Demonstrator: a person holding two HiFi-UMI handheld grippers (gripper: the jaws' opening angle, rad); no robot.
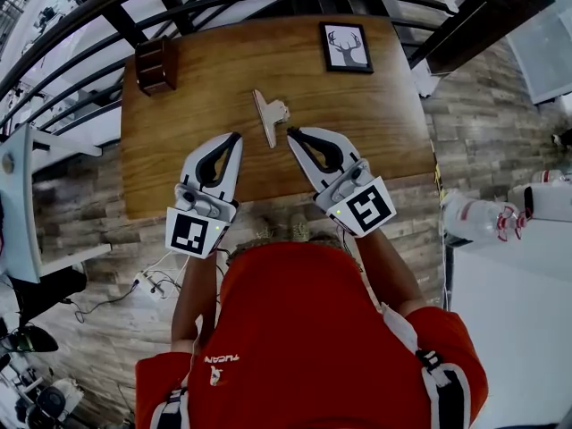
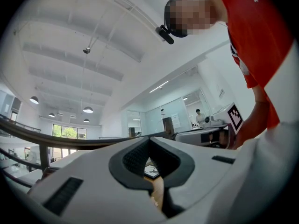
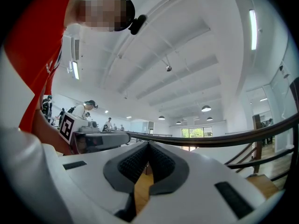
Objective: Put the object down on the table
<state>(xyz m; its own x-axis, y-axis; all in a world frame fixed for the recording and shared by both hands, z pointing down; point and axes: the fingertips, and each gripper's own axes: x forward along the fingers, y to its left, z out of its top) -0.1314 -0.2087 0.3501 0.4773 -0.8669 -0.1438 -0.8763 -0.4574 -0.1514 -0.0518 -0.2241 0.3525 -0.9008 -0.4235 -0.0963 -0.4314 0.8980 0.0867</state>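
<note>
**A:** Head view first. Where is the object?

**B:** The silver metal bulldog clip (image 1: 270, 116) lies on the brown wooden worktop (image 1: 179, 168). It is just beyond the tips of both tools and between them, touching neither.

**A:** And the tools themselves?

**B:** The left hand-held gripper (image 1: 235, 138) and the right hand-held gripper (image 1: 292, 134) hover over the near part of the worktop. Each is clenched on nothing. A black-framed deer picture (image 1: 347, 46) sits towards the far right, and a small dark wooden box (image 1: 156, 63) sits at the far left corner.

**A:** What does the left gripper view give?

**B:** The jaws meet at the tip with nothing gripped. Through the gap behind them, a strip of wood and a corner of the framed picture show.

**A:** And the right gripper view?

**B:** Much the same. The jaws are pressed together and empty, and only the wooden surface shows through the gap below the tips.
</note>
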